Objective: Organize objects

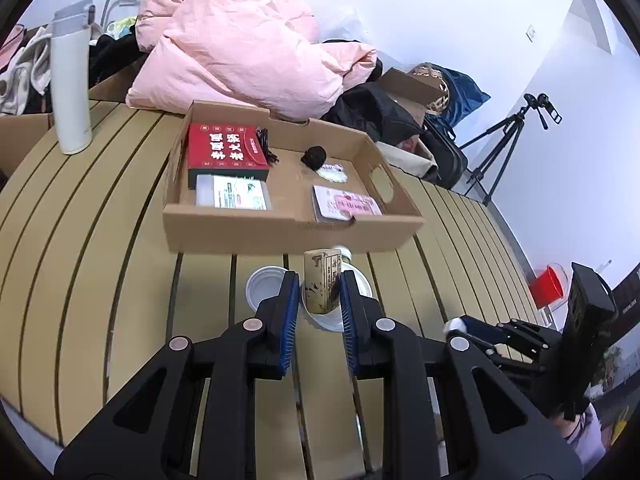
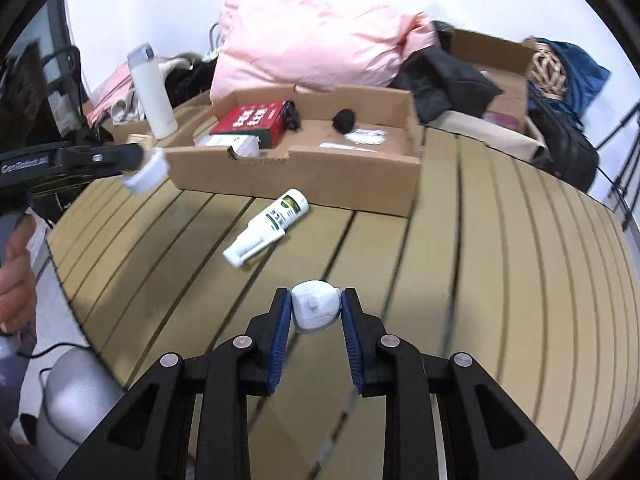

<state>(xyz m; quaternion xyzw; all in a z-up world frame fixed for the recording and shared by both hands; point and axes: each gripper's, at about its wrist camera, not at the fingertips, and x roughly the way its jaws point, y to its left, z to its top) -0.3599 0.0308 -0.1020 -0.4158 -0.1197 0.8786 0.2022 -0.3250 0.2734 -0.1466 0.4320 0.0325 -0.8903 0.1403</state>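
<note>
Two claws, each gripping one item: left claw (image 1: 320, 294) tan box (image 1: 322, 282), right claw (image 2: 316, 312) white plug (image 2: 315, 310)

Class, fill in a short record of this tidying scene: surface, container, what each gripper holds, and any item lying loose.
surface: tan slatted tabletop
container: shallow brown cardboard tray, holding a red printed box
left gripper: shut on a small tan printed carton
right gripper: shut on a small white plastic cap-like piece
loose item: white spray bottle lying before the tray
</note>
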